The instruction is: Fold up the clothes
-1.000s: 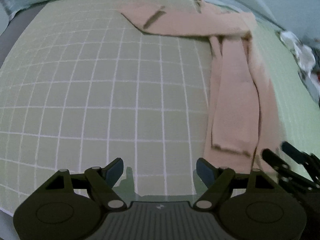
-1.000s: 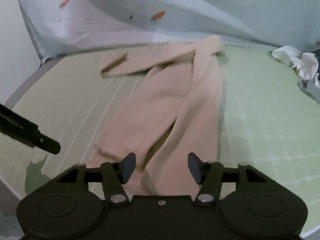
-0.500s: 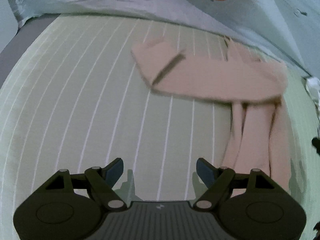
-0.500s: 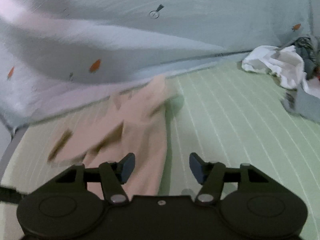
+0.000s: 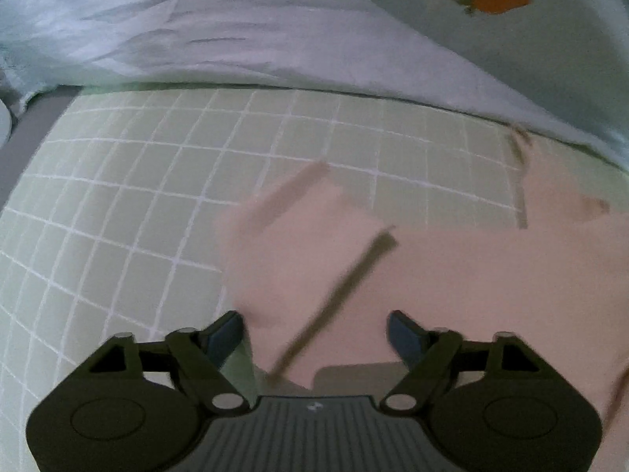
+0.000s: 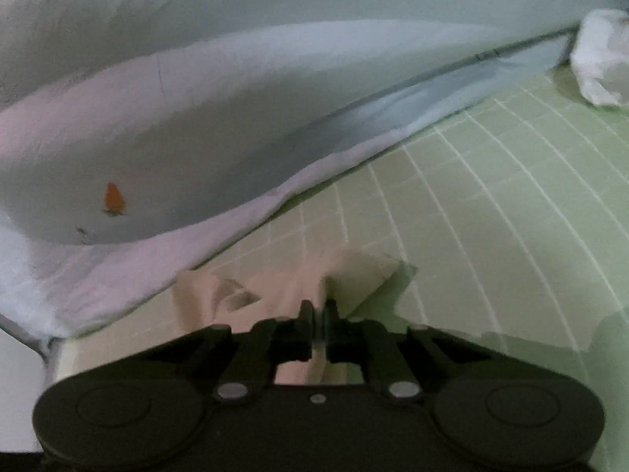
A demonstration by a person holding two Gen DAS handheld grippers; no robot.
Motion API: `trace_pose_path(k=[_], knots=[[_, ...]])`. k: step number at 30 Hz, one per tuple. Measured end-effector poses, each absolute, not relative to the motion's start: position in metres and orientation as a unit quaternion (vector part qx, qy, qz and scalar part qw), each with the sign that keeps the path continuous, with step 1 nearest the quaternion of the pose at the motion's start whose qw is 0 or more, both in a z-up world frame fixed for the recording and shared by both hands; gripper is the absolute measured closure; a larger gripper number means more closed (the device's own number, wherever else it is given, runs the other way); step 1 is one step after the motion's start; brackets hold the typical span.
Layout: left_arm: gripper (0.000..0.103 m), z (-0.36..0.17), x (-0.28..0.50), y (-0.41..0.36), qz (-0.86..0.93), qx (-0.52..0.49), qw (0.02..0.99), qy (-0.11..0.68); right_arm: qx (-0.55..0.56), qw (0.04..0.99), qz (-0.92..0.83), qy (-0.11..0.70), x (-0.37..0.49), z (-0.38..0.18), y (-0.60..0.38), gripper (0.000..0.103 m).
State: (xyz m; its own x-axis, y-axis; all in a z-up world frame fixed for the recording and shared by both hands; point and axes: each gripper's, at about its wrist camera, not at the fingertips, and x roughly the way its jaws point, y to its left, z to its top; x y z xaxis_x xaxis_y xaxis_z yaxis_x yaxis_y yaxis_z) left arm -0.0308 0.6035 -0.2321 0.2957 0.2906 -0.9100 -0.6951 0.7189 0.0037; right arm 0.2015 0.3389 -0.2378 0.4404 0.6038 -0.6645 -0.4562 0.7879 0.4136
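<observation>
A peach garment (image 5: 432,275) lies flat on the green grid mat (image 5: 137,196), one folded end with a dark hem reaching toward the left. My left gripper (image 5: 314,330) hovers over that end, its jaws wide and still opening. The cloth lies below them and the pads do not press on it. In the right wrist view, my right gripper (image 6: 318,314) is shut, its fingertips pinching a raised ridge at the far end of the peach garment (image 6: 275,287) near the mat's back edge.
A pale sheet with carrot prints (image 5: 275,19) rises behind the mat (image 6: 491,216) and drapes onto its back edge (image 6: 196,118). A crumpled white cloth (image 6: 601,55) lies at the far right. A grey border (image 5: 23,137) runs along the mat's left side.
Both grippers have travelled toward the back of the mat. The right jaws went from open to shut at the garment's far end. The left gripper now hangs over the garment's folded end.
</observation>
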Motion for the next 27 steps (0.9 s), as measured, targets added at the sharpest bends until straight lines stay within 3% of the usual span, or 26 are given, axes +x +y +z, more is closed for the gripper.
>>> trace_pose_path(k=[9, 10, 11, 13, 14, 18, 24, 27], knots=[[0.010, -0.232, -0.036, 0.606, 0.326, -0.202, 0.791, 0.477, 0.001, 0.878, 0.283, 0.386, 0.206, -0.241, 0.364, 0.091], [0.012, -0.231, -0.037, 0.607, 0.329, -0.205, 0.790, 0.475, -0.004, 0.879, 0.279, 0.385, 0.207, -0.240, 0.366, 0.082], [0.013, -0.230, -0.038, 0.608, 0.332, -0.206, 0.790, 0.472, -0.013, 0.882, 0.270, 0.386, 0.203, -0.236, 0.365, 0.065], [0.024, -0.227, -0.042, 0.609, 0.338, -0.206, 0.793, 0.463, -0.027, 0.891, 0.249, 0.379, 0.194, -0.228, 0.361, 0.042], [0.031, -0.226, -0.044, 0.610, 0.341, -0.206, 0.794, 0.459, -0.028, 0.895, 0.246, 0.372, 0.185, -0.224, 0.356, 0.040], [0.089, -0.220, -0.049, 0.617, 0.337, -0.224, 0.804, 0.436, -0.014, 0.896, 0.235, 0.375, 0.152, -0.216, 0.327, 0.041], [0.091, -0.183, -0.047, 0.593, 0.271, -0.233, 0.854, 0.378, 0.014, 0.891, 0.211, 0.402, 0.107, -0.212, 0.276, 0.039], [0.091, -0.159, -0.042, 0.552, 0.170, -0.223, 0.887, 0.367, 0.016, 0.888, 0.183, 0.421, 0.089, -0.216, 0.253, 0.022]])
